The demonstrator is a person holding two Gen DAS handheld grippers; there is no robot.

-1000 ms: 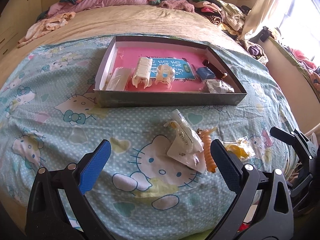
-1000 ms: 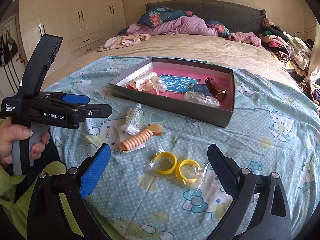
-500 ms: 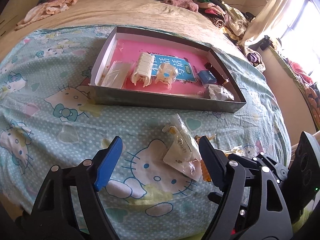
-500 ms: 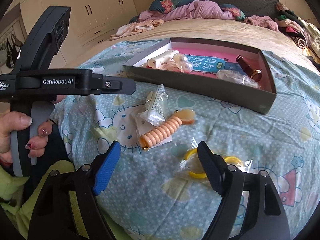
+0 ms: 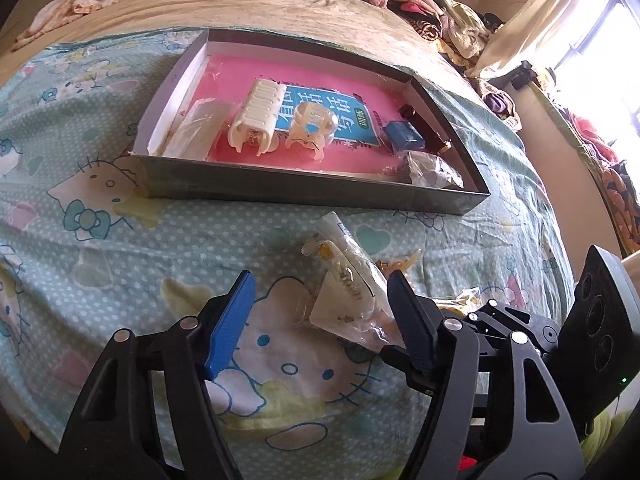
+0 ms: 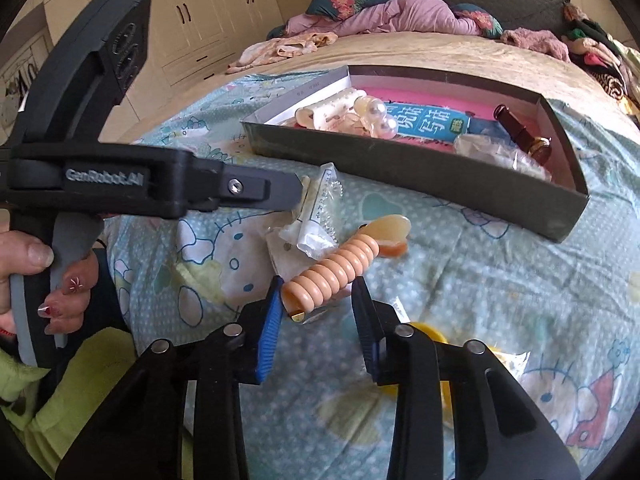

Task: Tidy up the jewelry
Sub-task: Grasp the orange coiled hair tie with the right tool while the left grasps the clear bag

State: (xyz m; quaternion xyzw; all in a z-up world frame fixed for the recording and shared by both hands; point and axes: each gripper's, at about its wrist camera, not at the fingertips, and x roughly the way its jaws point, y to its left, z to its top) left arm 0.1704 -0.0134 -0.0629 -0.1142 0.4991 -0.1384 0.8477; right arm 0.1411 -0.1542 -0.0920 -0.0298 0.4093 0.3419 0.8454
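Some clips sit in the box [image 5: 312,192] already; my right gripper [image 6: 318,312] is closing around the peach coil hair tie [image 6: 336,270]; my left gripper [image 5: 320,312] is closing half-wide beside the bagged clip [image 5: 348,292].

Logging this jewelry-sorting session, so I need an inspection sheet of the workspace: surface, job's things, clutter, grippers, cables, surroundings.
Surface: bed with cartoon-cat bedspread.
Job's things: open box holding white hair clip, pearl clip, brown bottle; loose on bedspread: peach coil hair tie, clear packets, yellow rings.
Clutter: clothes heaped at bed's far end.
Grippers: right gripper jaws closing around coil hair tie, contact unclear; left gripper jaws closing, packets between them, untouched.
Cables: nothing seen.
Surroundings: wardrobe, curtained window.
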